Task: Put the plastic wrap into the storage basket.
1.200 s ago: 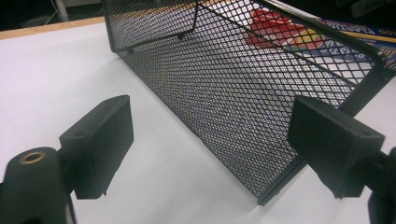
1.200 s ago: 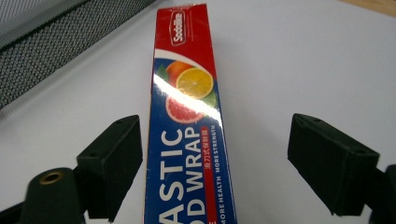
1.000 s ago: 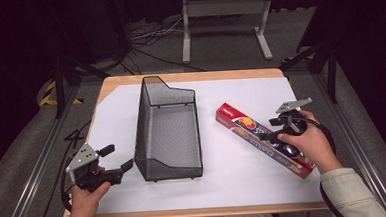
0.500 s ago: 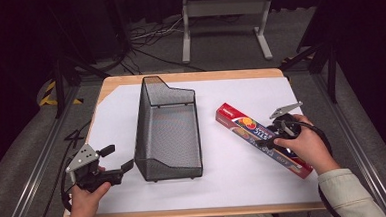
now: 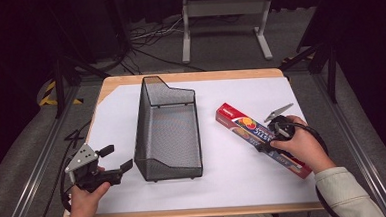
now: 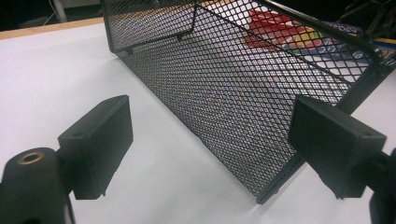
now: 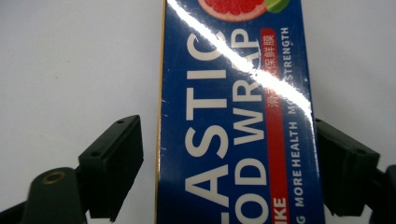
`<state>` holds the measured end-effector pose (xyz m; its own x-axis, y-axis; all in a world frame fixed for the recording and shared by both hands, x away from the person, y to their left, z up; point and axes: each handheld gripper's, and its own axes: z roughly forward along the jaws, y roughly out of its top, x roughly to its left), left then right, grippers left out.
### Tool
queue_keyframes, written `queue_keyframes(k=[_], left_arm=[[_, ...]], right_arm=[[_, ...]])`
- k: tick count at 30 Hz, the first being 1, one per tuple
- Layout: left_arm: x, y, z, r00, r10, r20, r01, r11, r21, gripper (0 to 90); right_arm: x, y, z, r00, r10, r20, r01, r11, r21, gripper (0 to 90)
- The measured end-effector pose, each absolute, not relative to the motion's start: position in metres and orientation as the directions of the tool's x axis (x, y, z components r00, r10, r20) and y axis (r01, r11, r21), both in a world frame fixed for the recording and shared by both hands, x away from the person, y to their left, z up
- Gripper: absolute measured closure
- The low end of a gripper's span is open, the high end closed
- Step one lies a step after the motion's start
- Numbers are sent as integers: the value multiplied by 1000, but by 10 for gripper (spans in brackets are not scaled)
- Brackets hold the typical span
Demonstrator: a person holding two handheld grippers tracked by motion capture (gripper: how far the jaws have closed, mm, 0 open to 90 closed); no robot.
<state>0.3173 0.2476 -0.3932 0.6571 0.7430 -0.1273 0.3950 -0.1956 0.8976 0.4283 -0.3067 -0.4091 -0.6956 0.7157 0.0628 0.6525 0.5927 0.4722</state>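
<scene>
White tabletop [image 5: 235, 186]: right gripper [image 7: 229, 163] fingers straddle wrap box [image 7: 238, 140] wide; left gripper [image 6: 210, 154] fingers wide.

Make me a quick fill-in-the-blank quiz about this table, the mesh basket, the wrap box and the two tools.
1. The black mesh basket holds ____.
2. The right tool has one jaw on each side of the plastic food ____ box.
3. The left tool has its jaws ____, gripping nothing.
4. The box lies flat on the white sheet, on the basket's ____ side in the high view.

Missing words: nothing; wrap; open; right
</scene>
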Motion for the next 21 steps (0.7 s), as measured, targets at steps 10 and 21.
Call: queue_keyframes(k=[10,21], left_arm=[[318,248,-394,656,744,-127,395,-195,898,148],[318,249,-395,653,747,-128,396,-193,898,149]], right_arm=[[428,-306,-412,-685,728,27,664,610,432,356],[424,-305,-410,-680,733,-5,655,611,445,403]])
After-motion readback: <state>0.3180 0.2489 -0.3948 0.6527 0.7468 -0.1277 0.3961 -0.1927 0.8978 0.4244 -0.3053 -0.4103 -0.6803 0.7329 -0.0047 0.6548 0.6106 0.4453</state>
